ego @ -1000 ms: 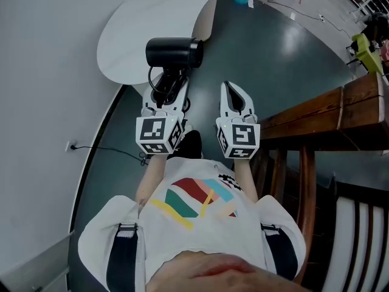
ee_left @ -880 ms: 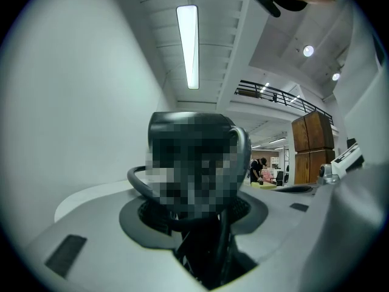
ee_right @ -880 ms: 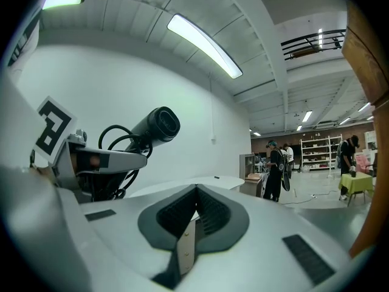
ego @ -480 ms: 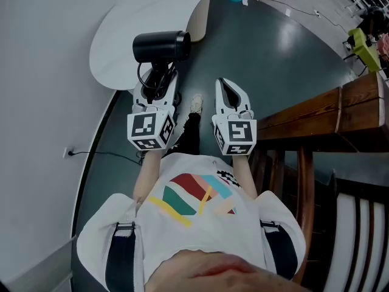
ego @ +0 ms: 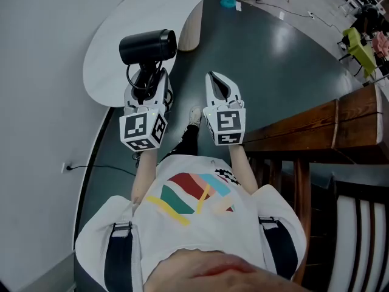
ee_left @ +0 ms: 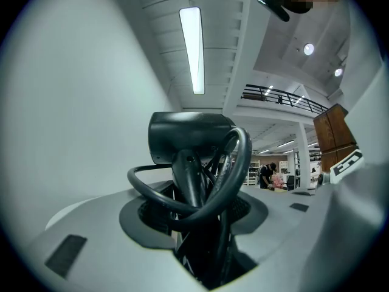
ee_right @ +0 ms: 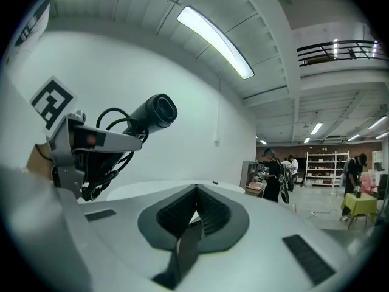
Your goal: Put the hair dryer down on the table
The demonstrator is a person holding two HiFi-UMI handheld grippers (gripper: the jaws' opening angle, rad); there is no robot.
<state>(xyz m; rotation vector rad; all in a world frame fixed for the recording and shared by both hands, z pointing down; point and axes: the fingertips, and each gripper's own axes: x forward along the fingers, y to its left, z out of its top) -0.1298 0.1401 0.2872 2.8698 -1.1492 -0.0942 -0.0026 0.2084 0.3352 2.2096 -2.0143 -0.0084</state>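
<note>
A black hair dryer (ego: 148, 46) lies level above the near edge of the round white table (ego: 115, 17). My left gripper (ego: 148, 81) is shut on its handle, with the black cord (ee_left: 234, 169) coiled around the handle between the jaws. In the left gripper view the hair dryer (ee_left: 188, 137) stands straight ahead of the left gripper (ee_left: 203, 236). My right gripper (ego: 217, 81) hangs beside it over the dark floor, shut and empty. The right gripper view shows the right gripper (ee_right: 194, 199), with the left gripper (ee_right: 91, 145) and the hair dryer (ee_right: 155, 111) at its left and the table (ee_right: 164, 187) beyond.
The table's beige pedestal (ego: 189, 26) stands just right of the dryer. A brown wooden table (ego: 316, 123) and a slatted chair (ego: 358, 236) are at the right. A wall socket with a cable (ego: 64, 166) is low on the left. People stand far off (ee_right: 273, 175).
Both grippers have moved up and left in the head view, toward the white table. The hair dryer has travelled with the left gripper and now lies over the table's near edge.
</note>
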